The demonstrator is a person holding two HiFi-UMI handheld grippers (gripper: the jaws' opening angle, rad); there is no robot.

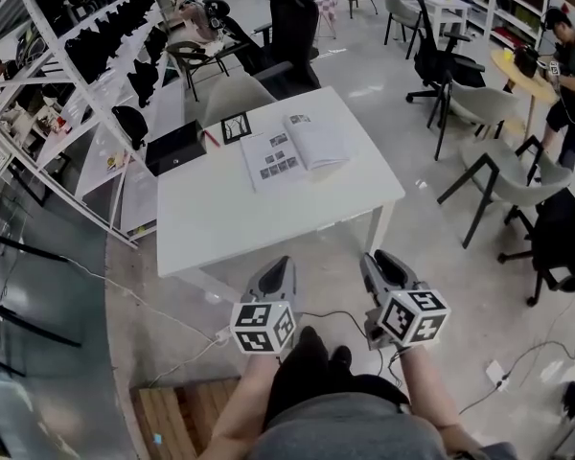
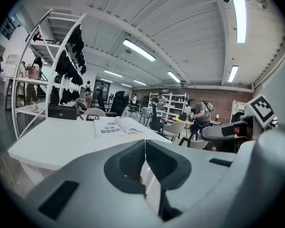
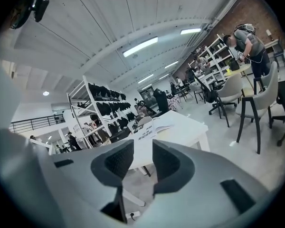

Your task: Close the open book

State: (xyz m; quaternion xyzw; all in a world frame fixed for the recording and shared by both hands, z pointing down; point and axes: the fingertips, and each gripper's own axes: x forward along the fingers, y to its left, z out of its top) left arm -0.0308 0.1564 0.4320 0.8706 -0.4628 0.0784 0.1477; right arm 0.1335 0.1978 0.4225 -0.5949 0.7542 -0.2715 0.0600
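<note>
An open book (image 1: 297, 149) with picture pages lies flat on the far half of the white table (image 1: 268, 218). Both grippers hang in front of the table's near edge, well short of the book and above the floor. My left gripper (image 1: 280, 262) has its jaws together with nothing in them. My right gripper (image 1: 376, 257) shows a gap between its pads and nothing in it. The left gripper view looks past its gripper (image 2: 145, 144) at the book (image 2: 116, 126) on the tabletop. The right gripper view looks past that gripper (image 3: 143, 148) at the book (image 3: 154, 126), far off.
A black box (image 1: 175, 147) and a small marker card (image 1: 236, 126) sit at the table's far left. A grey chair (image 1: 235, 94) stands behind the table, and a white shelf rack (image 1: 96, 56) lines the left. Grey chairs (image 1: 498, 175) and a person (image 1: 570, 75) are at right. A cable (image 1: 220, 335) crosses the floor.
</note>
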